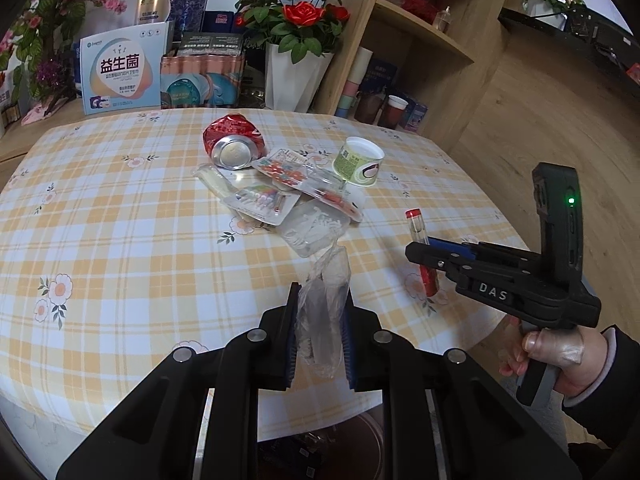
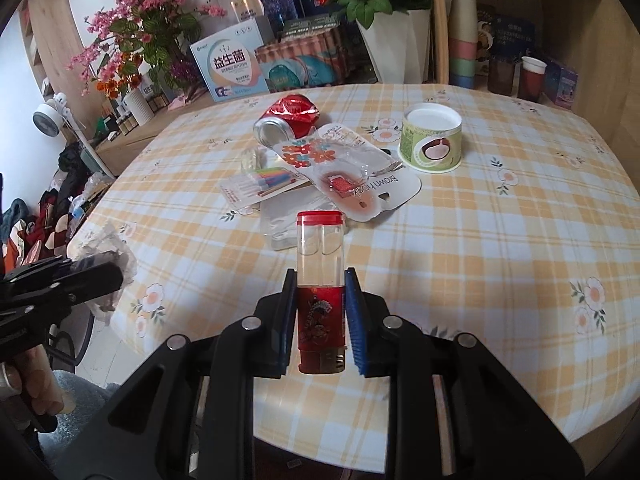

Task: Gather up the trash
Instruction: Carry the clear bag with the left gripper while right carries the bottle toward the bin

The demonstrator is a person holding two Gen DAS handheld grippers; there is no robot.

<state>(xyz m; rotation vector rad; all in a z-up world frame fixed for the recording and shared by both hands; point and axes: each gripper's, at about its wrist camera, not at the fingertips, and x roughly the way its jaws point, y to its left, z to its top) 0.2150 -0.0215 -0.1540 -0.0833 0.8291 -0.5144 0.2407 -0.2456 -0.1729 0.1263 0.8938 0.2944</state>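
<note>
Both my grippers are full above the checked table (image 1: 120, 200).

My left gripper (image 1: 322, 336) pinches a crumpled clear wrapper (image 1: 324, 300); my right gripper (image 2: 320, 320) clamps a red-capped tube (image 2: 320, 280). Ahead of my fingers lie a crushed can (image 2: 286, 118), blister packs (image 2: 340, 168) and a paper cup (image 2: 432, 142).

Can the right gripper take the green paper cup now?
Probably not yet: the right gripper is shut on the red lighter. The green paper cup stands uncovered beyond the packaging, so the path looks free.

yellow-white plaid tablecloth (image 2: 460, 240); red crushed can (image 2: 290, 118); green-white cup (image 2: 432, 144)
</note>
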